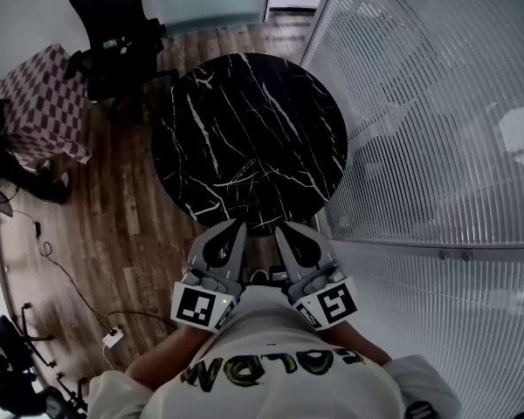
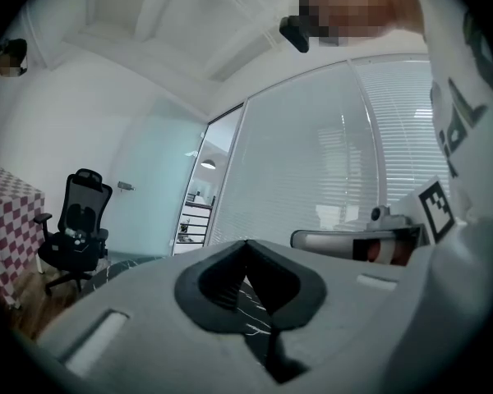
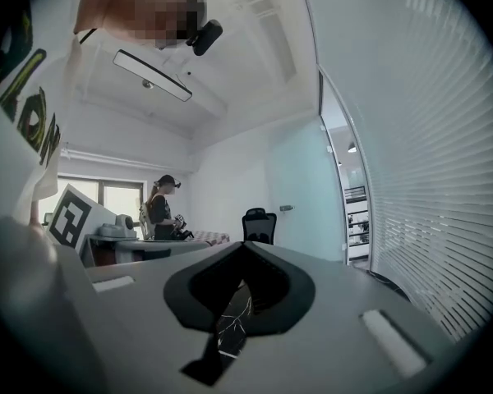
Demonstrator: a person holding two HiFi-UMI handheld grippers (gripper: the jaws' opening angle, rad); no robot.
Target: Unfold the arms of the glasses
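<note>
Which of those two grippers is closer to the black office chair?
Left. The left gripper is on the office chair's side of the table's near edge; the right gripper sits beside it, farther off.

I'm looking down at a worktop (image 1: 253, 138) that is showing smooth black stone with white veins. The floor (image 1: 131, 208) is showing brown wood planks, a checked cloth (image 1: 39, 103) is draping at the left, and the left gripper (image 1: 238, 225) and right gripper (image 1: 280, 230) are showing matt grey plastic.

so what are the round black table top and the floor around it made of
Round black table top: probably polished marble or a marble-look surface, going by the white veins and faint sheen. Floor: brown wood planks or wood-look laminate; plank seams and grain show.
</note>
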